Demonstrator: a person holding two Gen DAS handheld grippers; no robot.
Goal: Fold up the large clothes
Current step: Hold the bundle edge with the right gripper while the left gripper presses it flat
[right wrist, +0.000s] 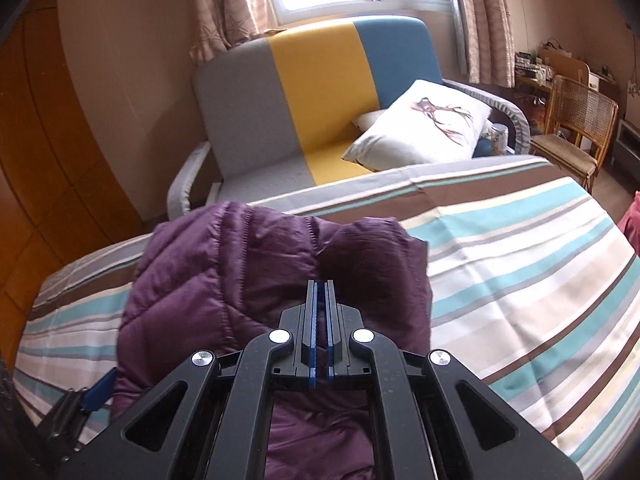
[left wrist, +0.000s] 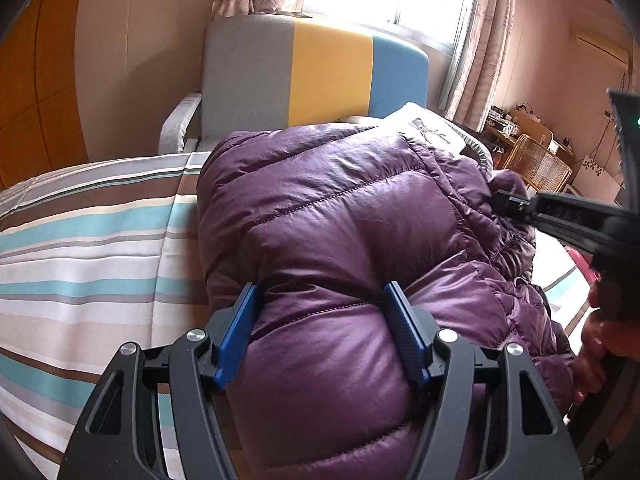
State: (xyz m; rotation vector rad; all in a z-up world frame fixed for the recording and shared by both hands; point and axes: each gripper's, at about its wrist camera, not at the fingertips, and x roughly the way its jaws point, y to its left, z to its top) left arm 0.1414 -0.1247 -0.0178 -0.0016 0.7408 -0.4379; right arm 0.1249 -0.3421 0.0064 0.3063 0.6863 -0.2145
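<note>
A purple quilted down jacket (left wrist: 340,208) lies bunched on the striped bed sheet (left wrist: 80,240). My left gripper (left wrist: 322,288) is shut on a thick puffy fold at the jacket's near end. Its blue pads press in from both sides and a crease runs between the tips. In the right wrist view the jacket (right wrist: 208,280) lies below my right gripper (right wrist: 320,282), which is shut. Its pads meet over the jacket's right part and no fabric shows between them. From the left wrist view the right gripper (left wrist: 502,196) comes in from the right, tip against the jacket's far edge.
A grey, yellow and blue armchair (right wrist: 320,80) with a white pillow (right wrist: 420,128) stands right behind the bed. A rattan chair (right wrist: 576,120) and cluttered desk are at the back right, a wooden wardrobe (right wrist: 40,140) on the left. A person's hand (left wrist: 592,344) grips the right tool.
</note>
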